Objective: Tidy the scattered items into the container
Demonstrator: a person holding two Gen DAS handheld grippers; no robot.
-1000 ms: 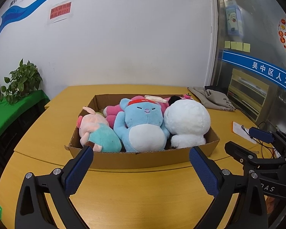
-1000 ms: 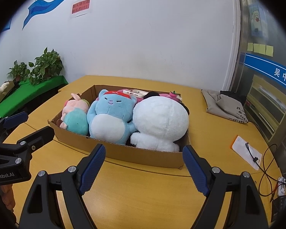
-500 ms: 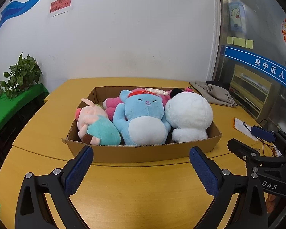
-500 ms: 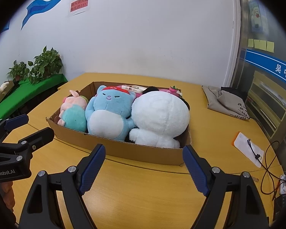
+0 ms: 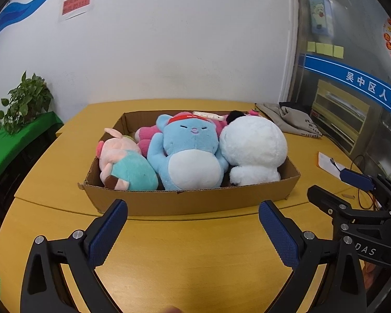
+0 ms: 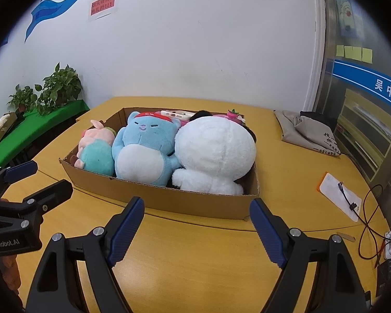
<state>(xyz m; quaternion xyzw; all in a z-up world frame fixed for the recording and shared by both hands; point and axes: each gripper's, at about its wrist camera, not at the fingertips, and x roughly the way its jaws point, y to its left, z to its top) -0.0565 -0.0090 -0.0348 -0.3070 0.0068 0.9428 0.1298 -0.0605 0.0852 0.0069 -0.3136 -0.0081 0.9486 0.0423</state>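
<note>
since a second ago almost nothing changed: both the left gripper [image 5: 193, 230] and right gripper [image 6: 196, 228] stay wide open and empty, with the cardboard box [image 5: 195, 200] just ahead, the plush toys [image 6: 146, 151] inside. tidying looks finished.

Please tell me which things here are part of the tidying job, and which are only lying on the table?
Part of the job:
- cardboard box
- blue plush
- white plush
- pink and teal plush
- pink plush behind them

Only lying about:
- grey cloth bag
- paper with cable
- potted plants
</note>
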